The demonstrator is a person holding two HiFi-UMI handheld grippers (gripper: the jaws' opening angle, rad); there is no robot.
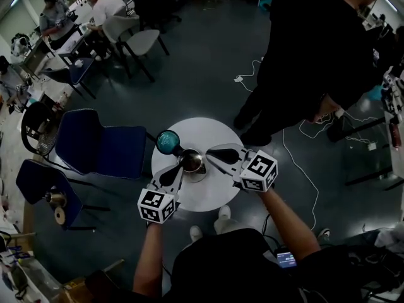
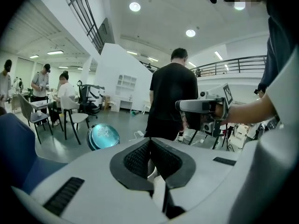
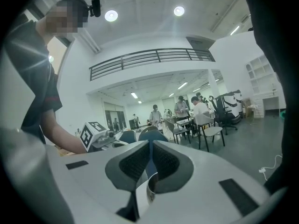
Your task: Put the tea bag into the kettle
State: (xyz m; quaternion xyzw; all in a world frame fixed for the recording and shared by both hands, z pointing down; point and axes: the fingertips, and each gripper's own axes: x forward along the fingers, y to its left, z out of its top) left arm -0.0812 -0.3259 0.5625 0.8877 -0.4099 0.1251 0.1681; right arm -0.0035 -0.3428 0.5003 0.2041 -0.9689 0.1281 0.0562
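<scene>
Surface finishes: round worktop and the tools over it

Kettle: polished metal, mirror-bright. Teal domed piece just beside it, far left: glossy, with a patterned face. Worktop: white, smooth, matt. Left gripper and right gripper: pale grey moulded plastic shells, smooth and matt. Pads: dark, rubbery-looking, finely ribbed. Marker cubes: flat black-and-white print, no shine. Floor: dark, smooth, faint sheen. Chairs at left: blue, matt; whether cloth or plastic cannot be told.
</scene>
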